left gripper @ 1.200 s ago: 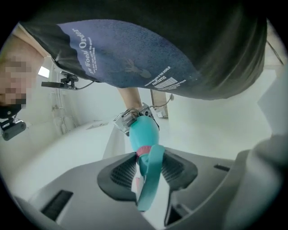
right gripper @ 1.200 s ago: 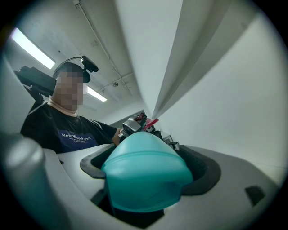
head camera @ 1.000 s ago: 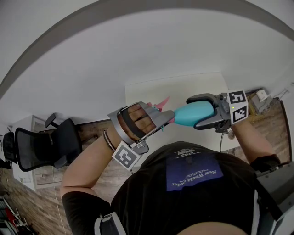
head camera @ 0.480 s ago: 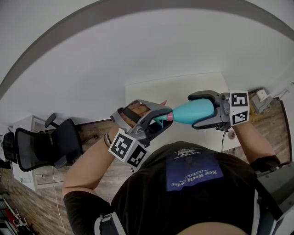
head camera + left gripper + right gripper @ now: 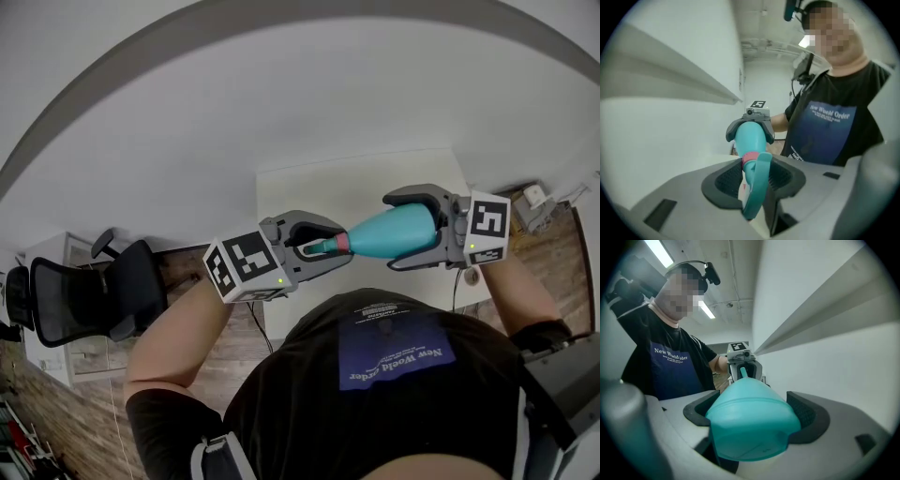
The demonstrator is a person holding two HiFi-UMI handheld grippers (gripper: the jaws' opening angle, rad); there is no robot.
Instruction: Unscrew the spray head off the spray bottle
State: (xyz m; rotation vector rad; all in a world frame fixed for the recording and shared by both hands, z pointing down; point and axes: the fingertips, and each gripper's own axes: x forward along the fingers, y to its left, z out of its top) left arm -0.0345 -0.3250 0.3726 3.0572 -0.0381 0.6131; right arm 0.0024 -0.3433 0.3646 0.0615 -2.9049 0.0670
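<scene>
floor: wood boards, seen at both lower sides of the head view.

table: white, standing beyond the person, below the level of the two grippers.

shirt: dark, with a blue printed panel, filling the bottom of the head view.

chair: black, on the floor at the left edge, well apart from the work.

bottle: teal, held in the air in front of the person's chest, lying near level, base toward the person's right and neck toward the left.

right gripper: jaws stood wide and were clamped on the bottle's broad body, one pad on each side (the base end filled most of the right gripper view).

left gripper: jaws stood roughly half closed and gripped the spray head, with a dark ribbed pad on either side of it. the marker cube faced up toward the head camera.

spray head: teal, on the bottle's neck, with its trigger edge-on between the left pads.

collar: pink band where the spray head met the neck, just beyond the left gripper's pads.
</scene>
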